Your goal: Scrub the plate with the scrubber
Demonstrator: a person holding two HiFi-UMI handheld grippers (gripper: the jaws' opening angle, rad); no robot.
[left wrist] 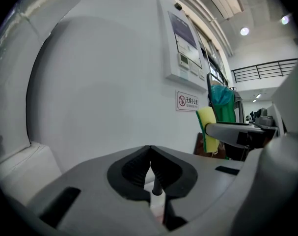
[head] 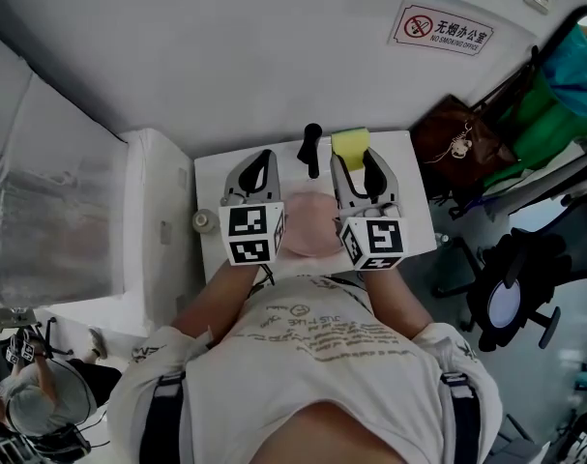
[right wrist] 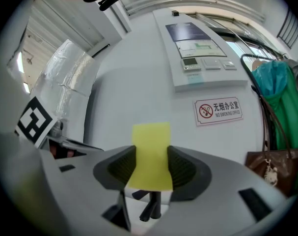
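Note:
A pink plate [head: 310, 226] lies on the small white table [head: 409, 228], between my two grippers and below them. The right gripper [head: 354, 159] is shut on the yellow scrubber [head: 350, 144], which stands upright between its jaws [right wrist: 149, 156] over the table's far edge. The left gripper [head: 265, 157] is shut with nothing in it, left of the plate; its pads meet [left wrist: 149, 154]. In the left gripper view the scrubber [left wrist: 205, 128] shows off to the right, in the other gripper.
A black upright handle [head: 312, 149] stands at the table's far edge between the grippers. A small round cup [head: 204, 221] sits at the table's left edge. A white cabinet [head: 158, 211] is to the left, a brown bag [head: 457, 139] and a black chair [head: 513, 298] to the right.

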